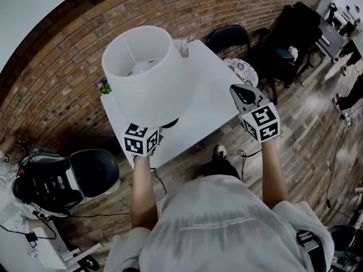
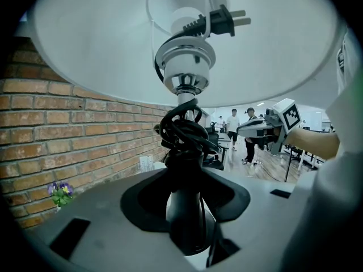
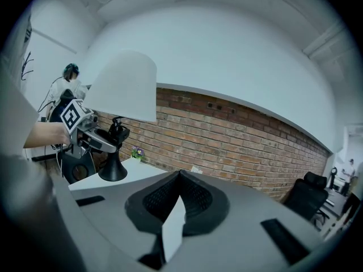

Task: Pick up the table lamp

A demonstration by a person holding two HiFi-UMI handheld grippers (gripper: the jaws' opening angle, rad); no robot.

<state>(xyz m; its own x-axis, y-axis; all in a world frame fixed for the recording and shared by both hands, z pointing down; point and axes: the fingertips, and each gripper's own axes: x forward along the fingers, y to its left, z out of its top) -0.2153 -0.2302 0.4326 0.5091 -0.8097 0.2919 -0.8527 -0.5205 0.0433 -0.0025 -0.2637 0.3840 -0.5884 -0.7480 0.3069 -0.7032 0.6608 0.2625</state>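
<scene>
Two grippers in play, only one working. Left gripper is clamped on the black stem of the table lamp, low down, just under the wound-up cord. Right gripper hangs over the right side of the white table, well apart from the lamp, jaws together with nothing in them.

Lamp sits at the near-left part of the table. Its base looks to be on the tabletop or barely off it; can't tell which.

Step in hand, as I judge it, is the lift. To do it well:
- Grip is low and the shade is big, so it will likely be top-heavy.
- Raise straight up, keep the stem vertical, don't loosen the squeeze.
- Right gripper could steady the stem if it tips.
- Watch the loose plug up near the socket; it may swing.

View differences:
- Head view: shade hides the stem, the jaw contact and most of the base.
- Left gripper view: shows the grip, cord coil and plug, but not the base.
- Right gripper view: gives the lamp side-on, with base and table together. Its own jaws read as closed.
</scene>
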